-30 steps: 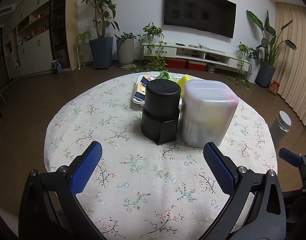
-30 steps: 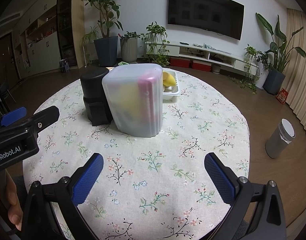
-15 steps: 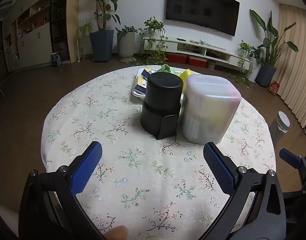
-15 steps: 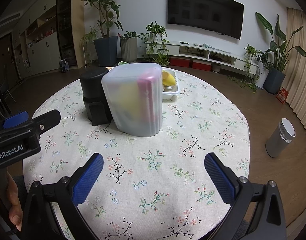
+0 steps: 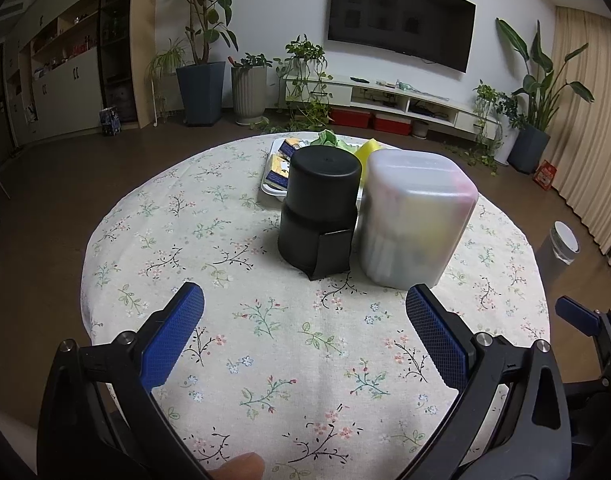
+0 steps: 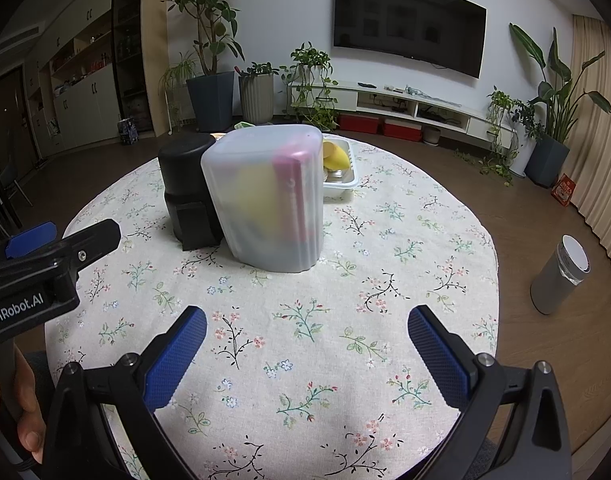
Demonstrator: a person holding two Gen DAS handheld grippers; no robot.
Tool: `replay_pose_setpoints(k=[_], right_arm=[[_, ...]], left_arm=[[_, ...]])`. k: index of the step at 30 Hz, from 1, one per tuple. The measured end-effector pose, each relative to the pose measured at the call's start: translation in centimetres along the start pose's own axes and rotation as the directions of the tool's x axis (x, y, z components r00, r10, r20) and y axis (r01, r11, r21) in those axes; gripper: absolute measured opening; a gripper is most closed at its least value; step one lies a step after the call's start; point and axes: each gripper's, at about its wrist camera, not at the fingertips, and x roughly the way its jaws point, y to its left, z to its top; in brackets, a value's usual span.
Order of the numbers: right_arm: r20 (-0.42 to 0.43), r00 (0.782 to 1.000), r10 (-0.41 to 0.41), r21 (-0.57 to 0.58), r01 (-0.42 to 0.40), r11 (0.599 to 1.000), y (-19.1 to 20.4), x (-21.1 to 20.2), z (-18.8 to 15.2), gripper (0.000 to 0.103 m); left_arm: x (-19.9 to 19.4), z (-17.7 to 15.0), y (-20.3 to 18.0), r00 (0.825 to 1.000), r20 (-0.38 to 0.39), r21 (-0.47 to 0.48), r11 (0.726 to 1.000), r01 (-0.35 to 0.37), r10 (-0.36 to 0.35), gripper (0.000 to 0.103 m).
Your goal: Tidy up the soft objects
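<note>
the left tool (image 5: 304, 312) hangs low in the frame with its blue-padded fingers (image 5: 173, 332) spread wide and nothing between them, over the flowered cloth of the round worktop (image 5: 233, 344). a fingertip shows at the bottom edge of that view. the right tool (image 6: 306, 322) is likewise spread wide and holds nothing, above the near part of the same cloth.

at the centre of the left view a black cylindrical container (image 5: 319, 210) stands upright, and a frosted translucent bin (image 5: 415, 216) stands just to its right, the two side by side and seemingly touching. through the bin's cloudy wall, yellow and pink shapes show, too blurred to name. behind both, toward the upper middle of the frame, a white tray (image 5: 271, 190) holds soft items: yellow-and-blue sponges (image 5: 279, 166), something green, and a yellow piece.

in the right view the bin fills the centre, the black container sits to its left, and the tray peeks out at its right. the left tool's body crosses the left edge. a grey cylinder (image 6: 559, 280) stands on the floor at the right.
</note>
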Motion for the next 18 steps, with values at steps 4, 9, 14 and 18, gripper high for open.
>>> replay_pose_setpoints(k=[4,9,14,18], right_arm=[[0.002,1.0,-0.001,0.001,0.001,1.0,-0.1,-0.1,-0.4,0.103],[0.002,1.0,-0.001,0.002,0.001,1.0,0.0,-0.6,-1.1,0.103],[0.002,1.0,-0.001,0.001,0.001,1.0,-0.1,-0.5,-0.9,0.103],[0.0,1.0,-0.001,0.002,0.001,1.0,-0.1,-0.6,-1.0,0.103]], left_arm=[[0.0,0.0,0.0,1.0,0.0,-0.001,1.0,0.0,0.0,0.103],[0.0,0.0,0.0,1.0,0.0,0.0,1.0,0.001,-0.001,0.103],[0.0,0.1,0.0,1.0,0.003,0.002,1.0,0.004,-0.004,0.103],[0.0,0.1,0.0,1.0,0.001,0.001,1.0,0.003,-0.003,0.103]])
